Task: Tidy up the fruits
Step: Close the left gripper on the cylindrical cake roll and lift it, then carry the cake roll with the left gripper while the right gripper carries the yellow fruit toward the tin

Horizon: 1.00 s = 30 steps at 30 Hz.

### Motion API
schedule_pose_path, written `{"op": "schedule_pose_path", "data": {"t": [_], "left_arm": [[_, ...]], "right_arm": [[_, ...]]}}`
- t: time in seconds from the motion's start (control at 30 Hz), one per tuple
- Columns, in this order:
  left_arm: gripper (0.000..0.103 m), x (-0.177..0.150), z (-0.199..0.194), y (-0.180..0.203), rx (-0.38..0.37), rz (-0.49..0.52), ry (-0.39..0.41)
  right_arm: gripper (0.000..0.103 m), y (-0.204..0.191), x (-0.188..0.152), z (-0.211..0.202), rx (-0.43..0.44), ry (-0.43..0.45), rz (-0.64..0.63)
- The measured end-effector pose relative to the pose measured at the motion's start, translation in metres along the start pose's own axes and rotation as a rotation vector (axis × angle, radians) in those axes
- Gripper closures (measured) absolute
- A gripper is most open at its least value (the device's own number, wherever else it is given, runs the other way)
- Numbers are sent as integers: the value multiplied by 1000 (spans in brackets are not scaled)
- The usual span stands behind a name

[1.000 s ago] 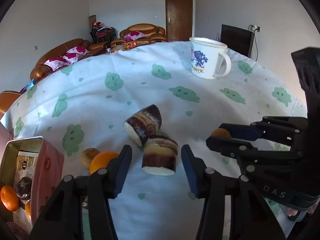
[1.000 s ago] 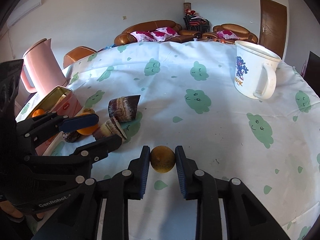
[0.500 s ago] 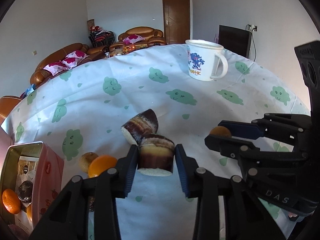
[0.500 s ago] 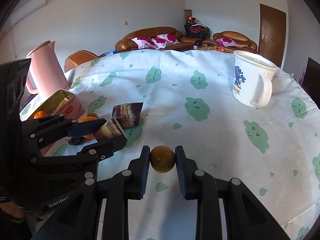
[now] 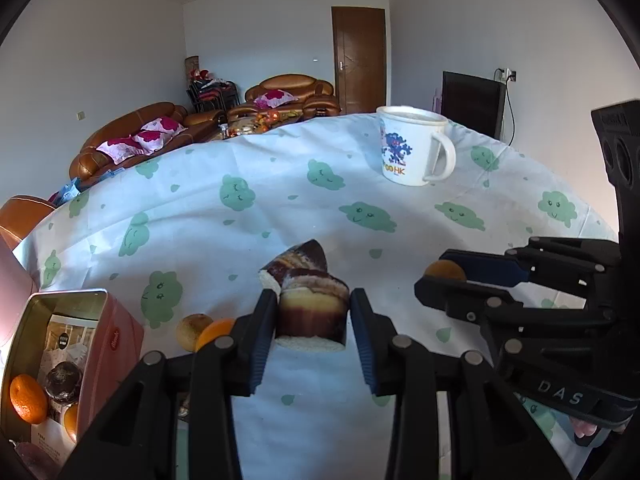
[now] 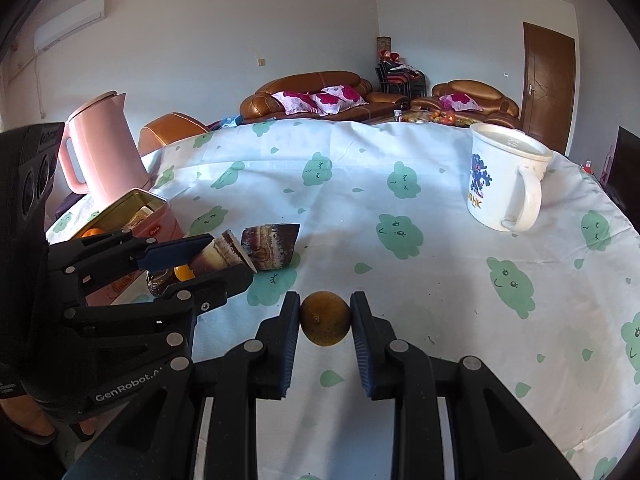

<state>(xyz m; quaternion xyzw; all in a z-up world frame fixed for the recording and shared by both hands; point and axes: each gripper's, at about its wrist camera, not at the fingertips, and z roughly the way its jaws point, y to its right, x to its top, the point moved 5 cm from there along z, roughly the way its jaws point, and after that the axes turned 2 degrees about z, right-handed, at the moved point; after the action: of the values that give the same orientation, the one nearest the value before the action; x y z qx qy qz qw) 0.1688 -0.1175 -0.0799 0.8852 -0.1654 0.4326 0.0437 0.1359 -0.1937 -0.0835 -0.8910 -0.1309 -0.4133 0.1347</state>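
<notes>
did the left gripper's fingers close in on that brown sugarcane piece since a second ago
Yes. The left gripper has closed inward: its pads now press both sides of the sugarcane piece, where earlier they stood wide of it, judged against the still cane piece behind.

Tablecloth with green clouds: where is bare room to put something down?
Free: the wide cloth between the white printed mug and the two brown sugarcane chunks. Crowded: around the pink tin box, where loose oranges lie.

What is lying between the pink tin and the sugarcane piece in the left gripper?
Two loose fruits on the cloth, seen from the left wrist, between tin and sugarcane piece.
</notes>
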Motion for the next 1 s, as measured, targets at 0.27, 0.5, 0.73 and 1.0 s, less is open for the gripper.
{"op": "schedule_pose_path", "data": {"t": [0.27, 0.5, 0.73, 1.0], "left_arm": [[64, 2, -7, -3, -11, -19, 42], [64, 2, -15, -5, -13, -31, 80], [64, 2, -22, -7, -12, -40, 110], [64, 2, -28, -9, 0, -50, 140]], "right_arm": [[76, -3, 2, -9, 10, 45, -14], [76, -4, 4, -14, 16, 76, -19], [76, -5, 4, -18, 18, 104, -26], [76, -7, 4, -23, 20, 132, -33]]}}
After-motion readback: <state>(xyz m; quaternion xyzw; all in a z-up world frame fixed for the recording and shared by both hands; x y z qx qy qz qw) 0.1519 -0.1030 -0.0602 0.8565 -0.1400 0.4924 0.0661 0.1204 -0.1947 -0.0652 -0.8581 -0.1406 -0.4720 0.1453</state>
